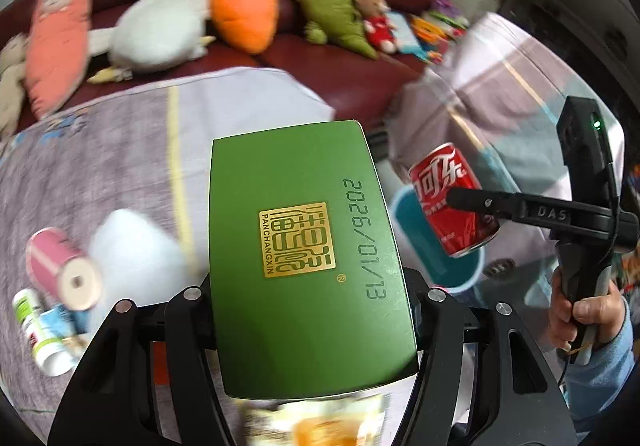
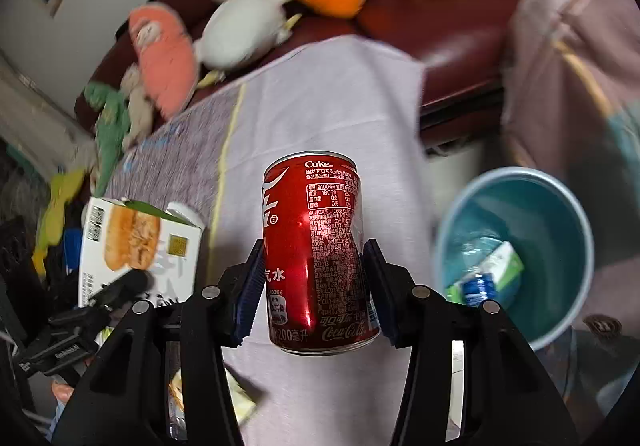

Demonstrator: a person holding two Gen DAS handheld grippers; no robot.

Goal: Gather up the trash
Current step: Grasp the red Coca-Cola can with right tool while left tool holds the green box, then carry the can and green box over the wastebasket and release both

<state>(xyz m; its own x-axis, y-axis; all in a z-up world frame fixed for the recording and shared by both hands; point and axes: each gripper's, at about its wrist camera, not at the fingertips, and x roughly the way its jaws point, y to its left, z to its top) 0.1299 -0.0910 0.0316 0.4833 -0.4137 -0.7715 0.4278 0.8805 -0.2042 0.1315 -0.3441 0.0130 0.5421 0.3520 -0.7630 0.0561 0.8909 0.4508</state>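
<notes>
We are partway through the clean-up, by our reading. Our right gripper (image 2: 314,286) has its blue-padded jaws pressed against both sides of a small red aluminium cola can (image 2: 316,254), which hangs clear of the cloth with the round teal plastic waste bin (image 2: 560,206) off to its right; in the left wrist view the can sits right over the bin's rim. Our left gripper (image 1: 312,326) is pinching a flat green cardboard food box with a gold seal (image 1: 308,258), carried above the pale lilac tablecloth (image 1: 120,150). Already inside the bin lie a small green-and-white carton (image 2: 504,262) and what looks like a crumpled clear bottle with a blue label (image 2: 476,282), so some trash is in. Still left on the cloth we see a pink cylindrical tube with a cream end cap (image 1: 64,266), a wad of white tissue (image 1: 132,250), a small white bottle with a green label (image 1: 38,334) and a blurred yellowish wrapper (image 1: 316,422) under the left gripper. We judge that the can and the box go in next, then those leftovers.
</notes>
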